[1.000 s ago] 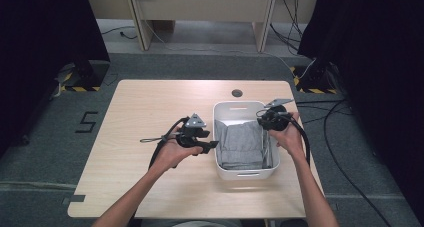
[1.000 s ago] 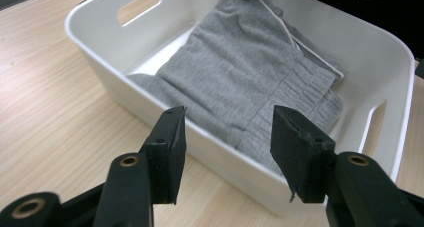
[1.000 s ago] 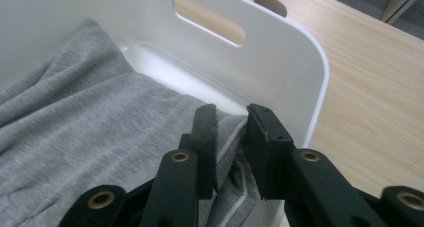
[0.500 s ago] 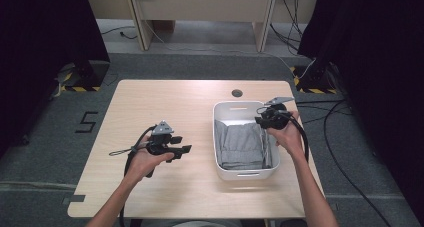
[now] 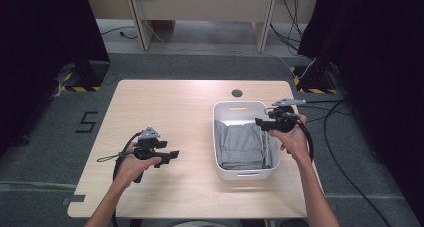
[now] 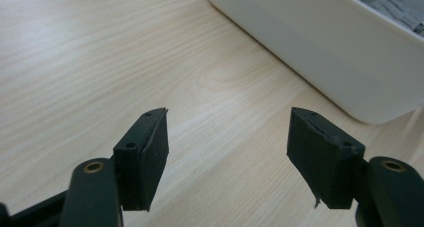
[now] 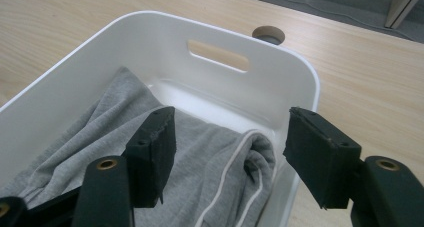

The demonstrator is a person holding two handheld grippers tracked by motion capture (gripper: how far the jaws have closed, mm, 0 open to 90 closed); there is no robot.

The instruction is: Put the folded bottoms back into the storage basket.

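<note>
A white plastic bin (image 5: 216,137) stands right of the table's middle and holds a folded grey garment (image 5: 242,144) with a white cord. My right gripper (image 5: 258,122) hovers over the bin's right rim. In the right gripper view (image 7: 231,112) its jaws stand apart above the garment (image 7: 100,137), the pads touching nothing; they have just been opening. My left gripper (image 5: 172,153) sits low over bare wood left of the bin. In the left gripper view (image 6: 229,112) its jaws have also just been opening, with nothing between them, and the bin's wall (image 6: 320,42) lies ahead.
The light wooden table (image 5: 175,107) has a round cable hole (image 5: 237,93) behind the bin. Cables trail from both grippers. Dark curtains stand at both sides, and cables run across the floor at the right.
My left gripper has pulled away from the bin to the left and sunk toward the table. The right gripper's jaws have spread wide over the garment.
</note>
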